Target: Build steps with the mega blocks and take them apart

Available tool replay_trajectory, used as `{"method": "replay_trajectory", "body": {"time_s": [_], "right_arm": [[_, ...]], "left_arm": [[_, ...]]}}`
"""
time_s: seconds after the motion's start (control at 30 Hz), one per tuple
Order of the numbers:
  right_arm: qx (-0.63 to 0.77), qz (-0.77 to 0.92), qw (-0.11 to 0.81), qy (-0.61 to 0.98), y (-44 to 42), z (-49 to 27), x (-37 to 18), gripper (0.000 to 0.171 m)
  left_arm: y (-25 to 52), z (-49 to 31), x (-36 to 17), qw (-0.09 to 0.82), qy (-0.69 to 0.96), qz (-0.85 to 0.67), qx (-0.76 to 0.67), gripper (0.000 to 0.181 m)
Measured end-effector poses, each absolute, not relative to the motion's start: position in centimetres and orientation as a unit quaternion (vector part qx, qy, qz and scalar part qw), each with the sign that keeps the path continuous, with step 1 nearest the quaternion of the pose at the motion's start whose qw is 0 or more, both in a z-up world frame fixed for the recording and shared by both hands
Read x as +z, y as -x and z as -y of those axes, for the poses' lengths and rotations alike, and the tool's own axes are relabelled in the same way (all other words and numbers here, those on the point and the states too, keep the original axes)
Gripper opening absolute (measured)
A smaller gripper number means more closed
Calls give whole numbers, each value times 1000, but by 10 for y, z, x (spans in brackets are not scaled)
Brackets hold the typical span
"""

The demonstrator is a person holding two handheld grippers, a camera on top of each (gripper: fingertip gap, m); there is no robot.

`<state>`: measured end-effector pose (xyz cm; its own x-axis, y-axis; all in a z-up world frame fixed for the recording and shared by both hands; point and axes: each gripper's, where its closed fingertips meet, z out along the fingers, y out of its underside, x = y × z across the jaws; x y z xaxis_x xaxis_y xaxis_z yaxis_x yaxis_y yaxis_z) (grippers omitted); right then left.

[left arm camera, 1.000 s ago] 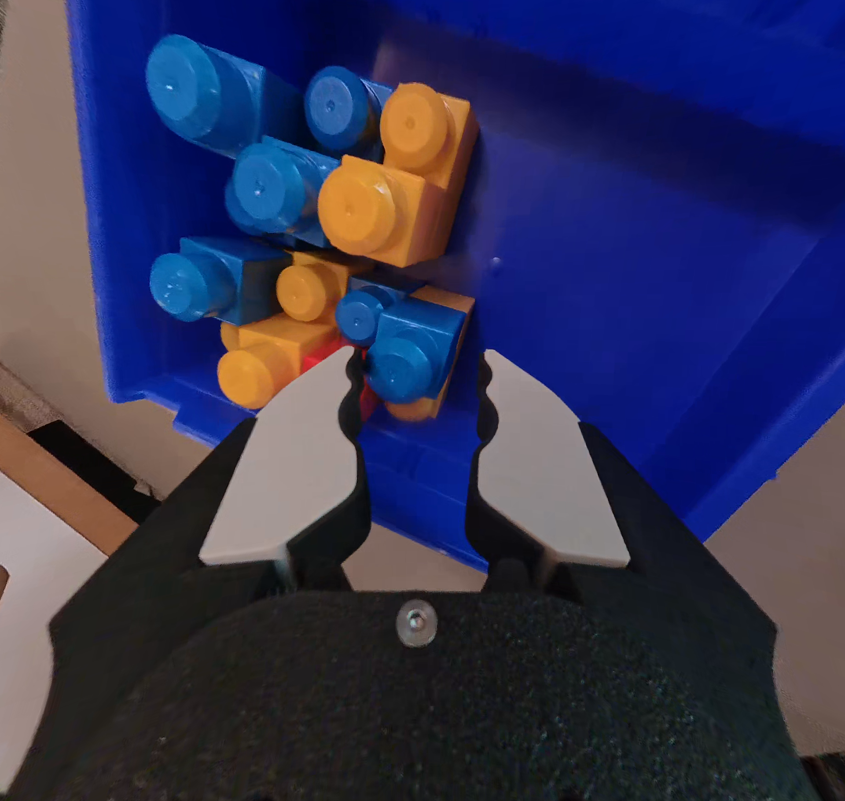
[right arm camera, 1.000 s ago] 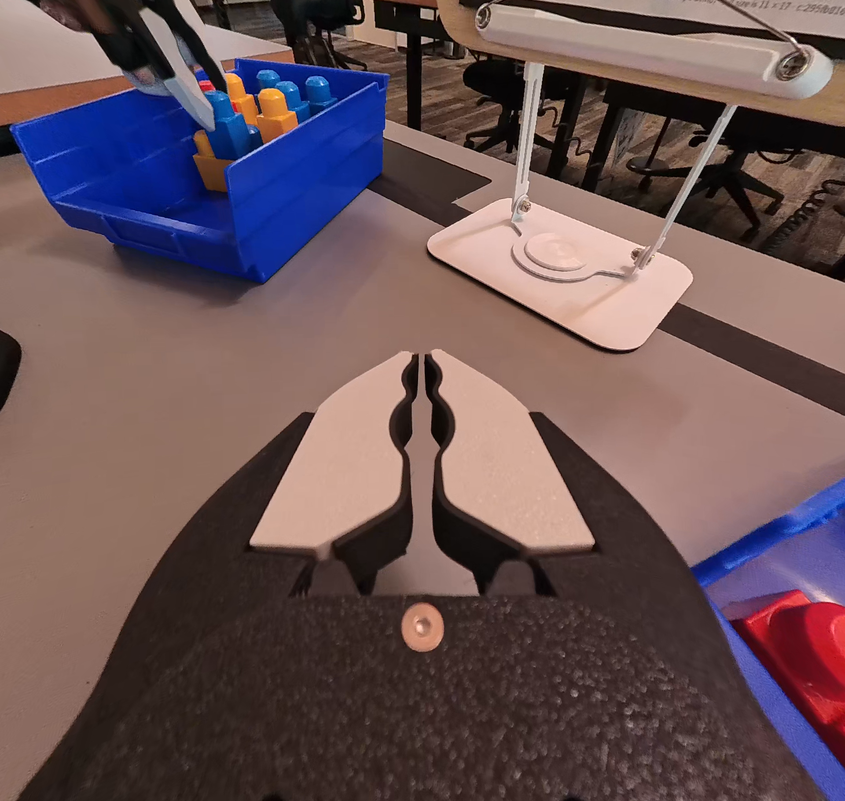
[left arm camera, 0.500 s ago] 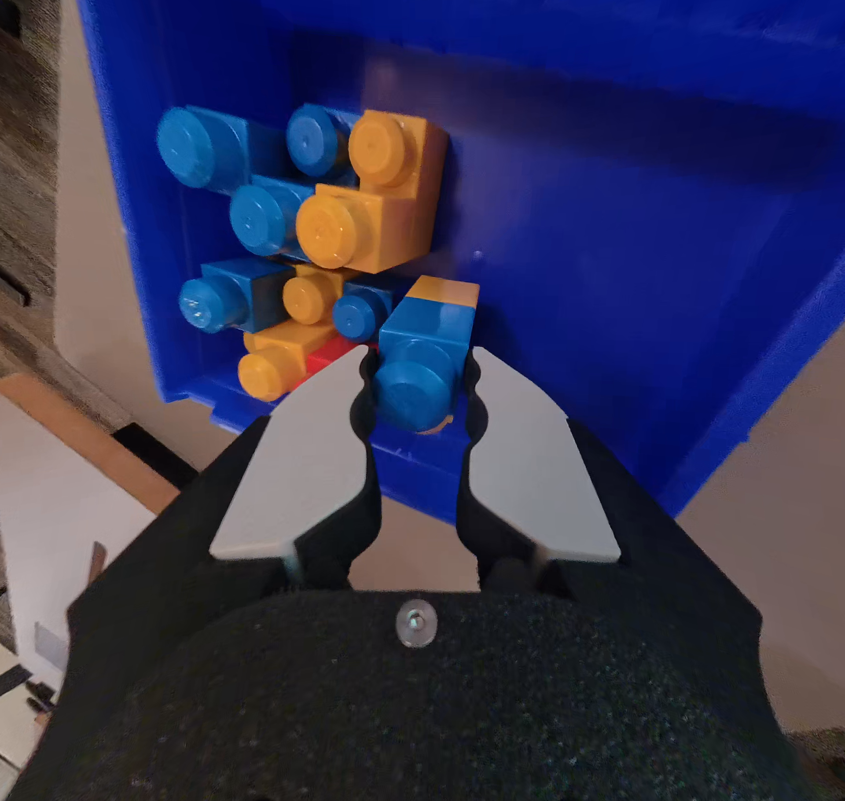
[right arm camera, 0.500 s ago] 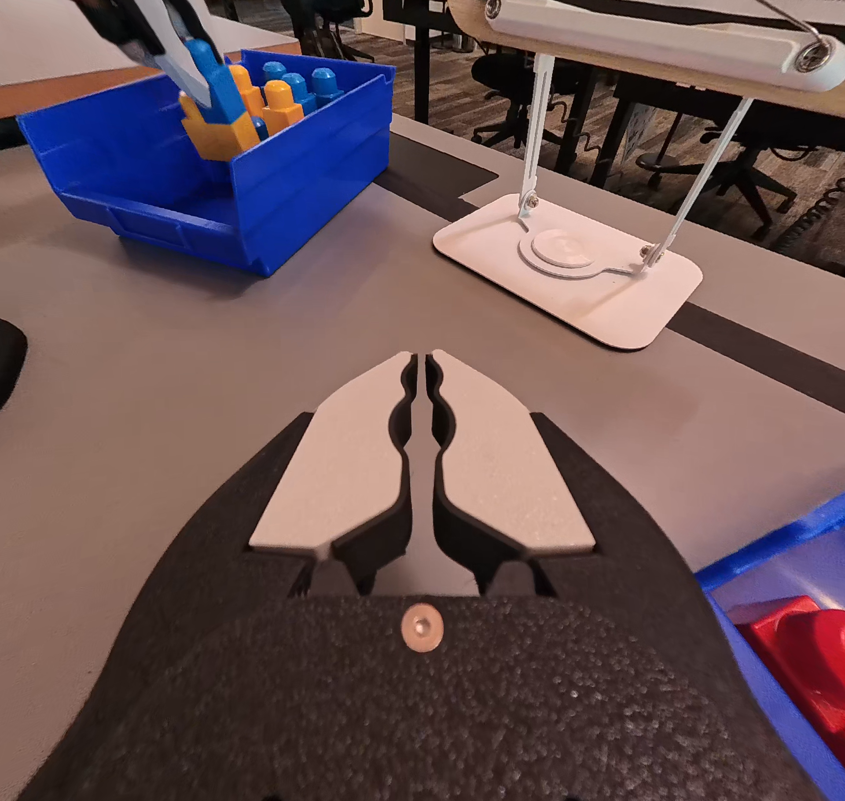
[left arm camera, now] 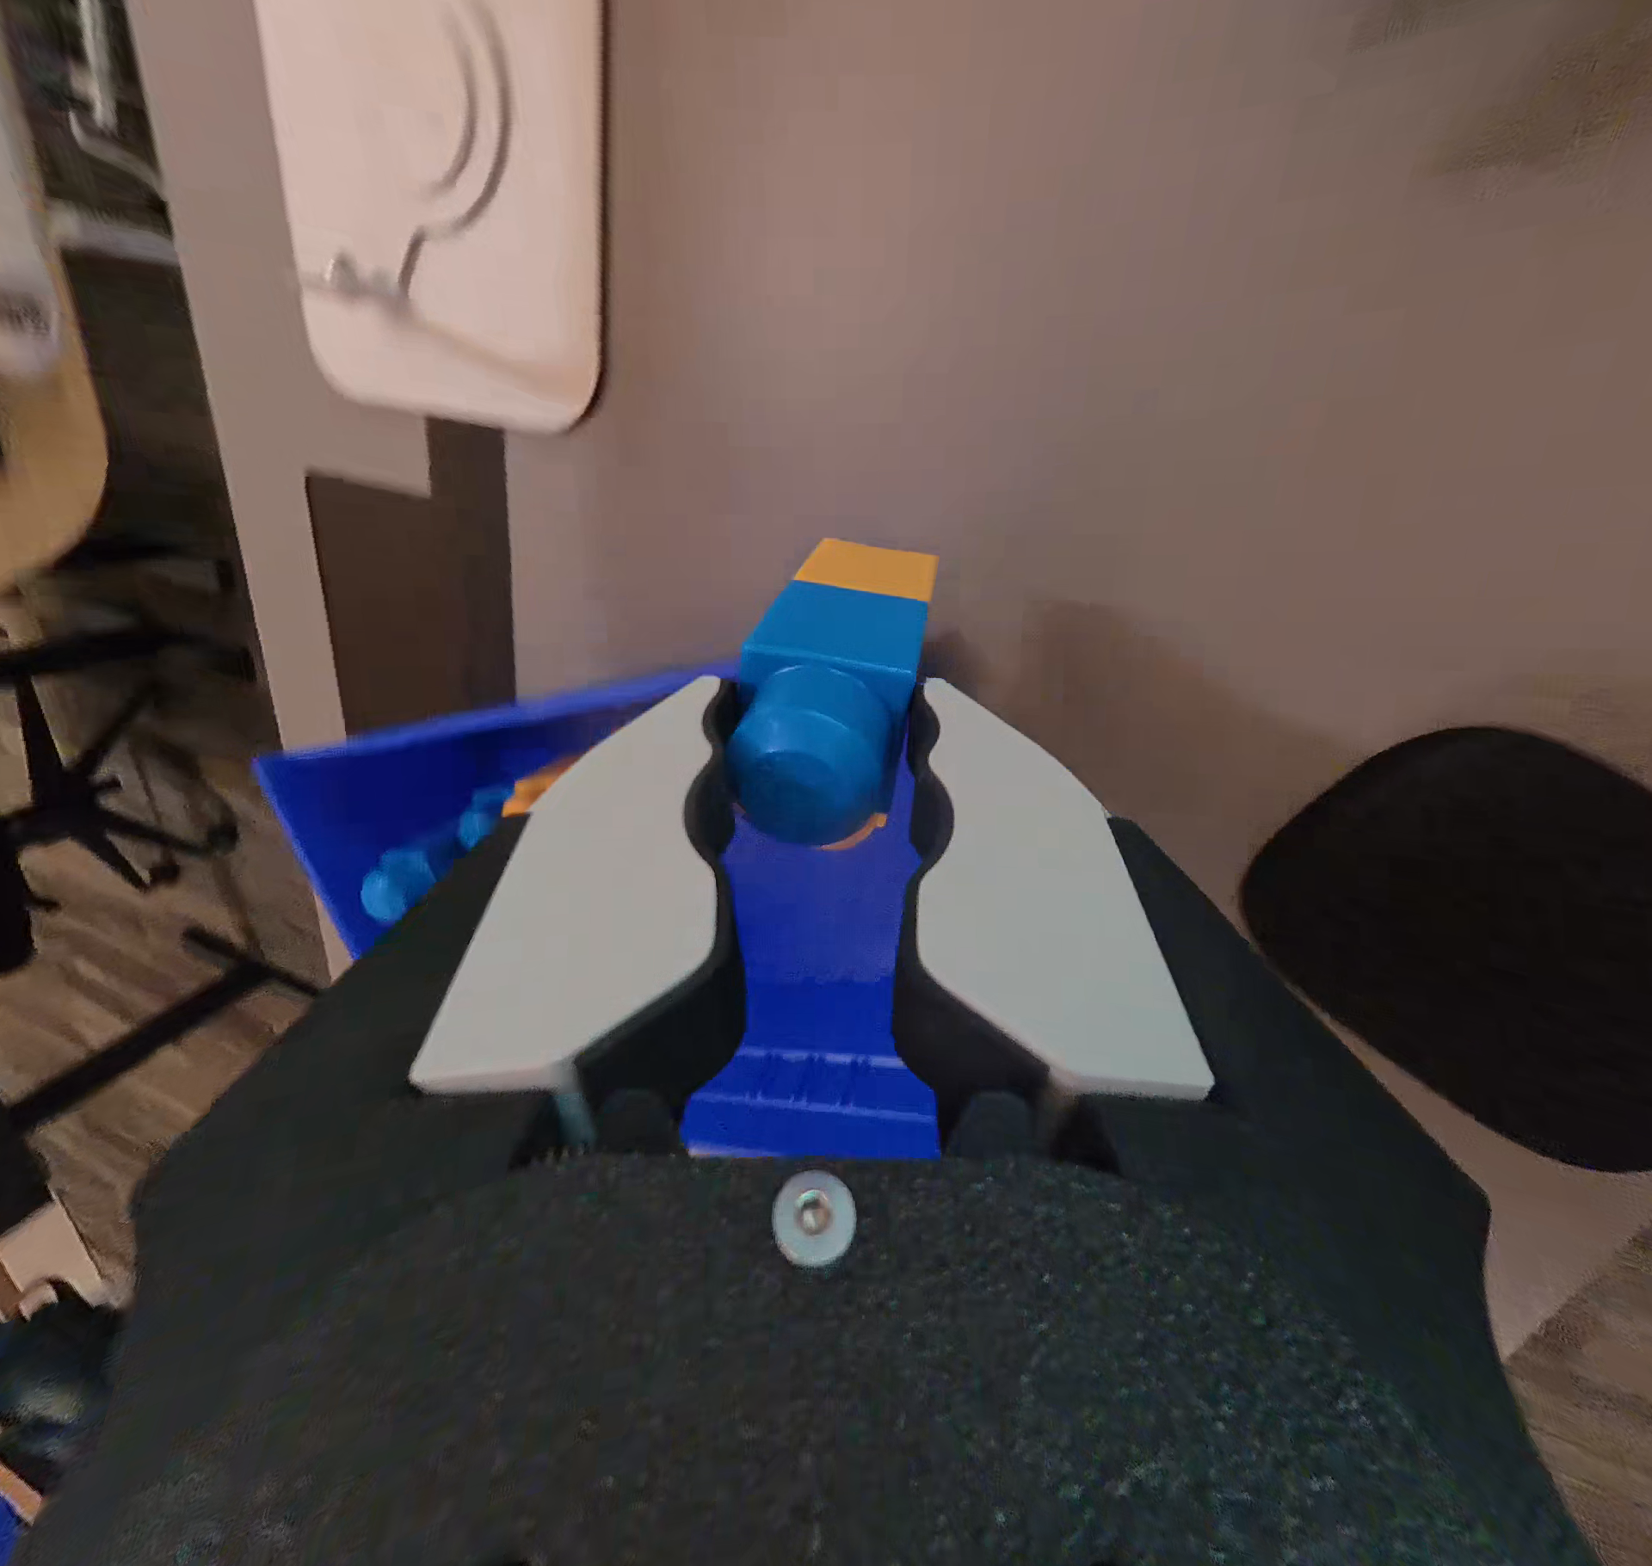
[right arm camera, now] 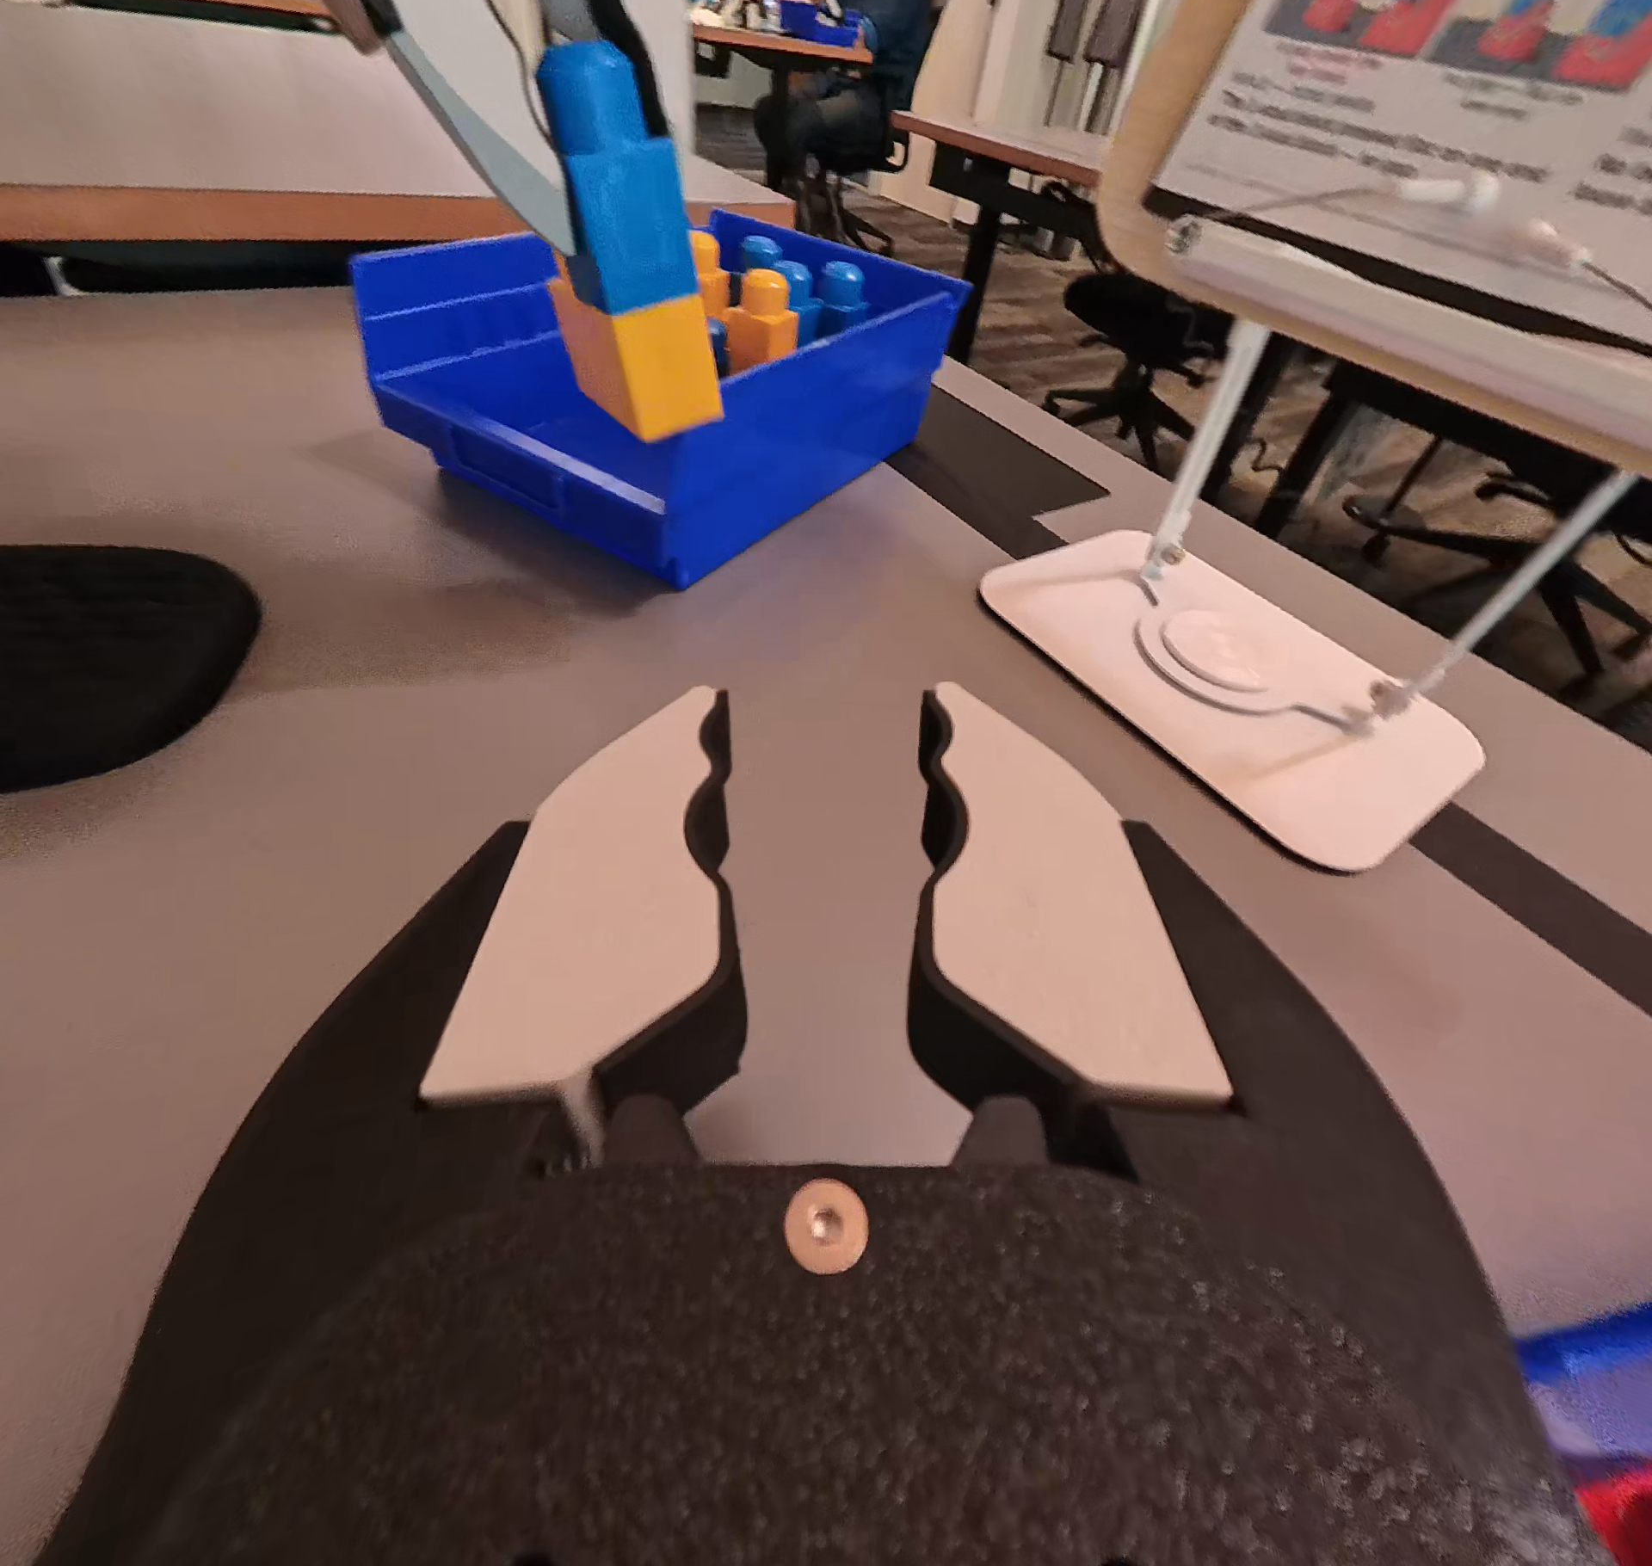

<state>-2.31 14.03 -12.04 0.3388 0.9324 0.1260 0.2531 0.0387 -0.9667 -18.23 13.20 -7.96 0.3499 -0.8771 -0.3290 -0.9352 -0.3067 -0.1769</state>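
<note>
At far left on the grey table lies a black pad. Upper centre, the left gripper clamps a blue block joined to an orange block above the blue bin. The right gripper hovers low, jaws narrowly parted, empty. At right stands a white stand; office chairs sit behind.

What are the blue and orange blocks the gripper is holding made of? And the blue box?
The blue block and the orange block under it look like smooth, hard plastic: solid colour, moulded edges, soft shine. The left gripper pinches the blue one. The blue bin also looks like moulded plastic, slightly glossy, with thin stiff walls.
</note>
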Motion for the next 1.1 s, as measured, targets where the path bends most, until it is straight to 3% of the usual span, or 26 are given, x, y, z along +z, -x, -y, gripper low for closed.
{"method": "replay_trajectory", "body": {"time_s": [0.33, 0.4, 0.43, 0.87, 1.0, 1.1], "right_arm": [[337, 553, 506, 570, 47, -99, -132, 59], [329, 566, 503, 565, 48, -95, -135, 52], [326, 573, 503, 559, 48, -93, -136, 38], [335, 576, 499, 554, 45, -91, -134, 36], [359, 552, 505, 557, 41, -95, -125, 36], [421, 510, 514, 547, 34, -97, -104, 36]], "left_arm": [[54, -90, -93, 201, 720, -664, 14, 36], [44, -87, -95, 204, 715, -669, 7, 36], [40, -87, -95, 208, 713, -670, 3, 36], [39, -84, -93, 229, 713, -663, -27, 36], [35, -81, -75, 276, 718, -633, -88, 67], [36, -86, -53, 355, 715, -582, -156, 71]]}}
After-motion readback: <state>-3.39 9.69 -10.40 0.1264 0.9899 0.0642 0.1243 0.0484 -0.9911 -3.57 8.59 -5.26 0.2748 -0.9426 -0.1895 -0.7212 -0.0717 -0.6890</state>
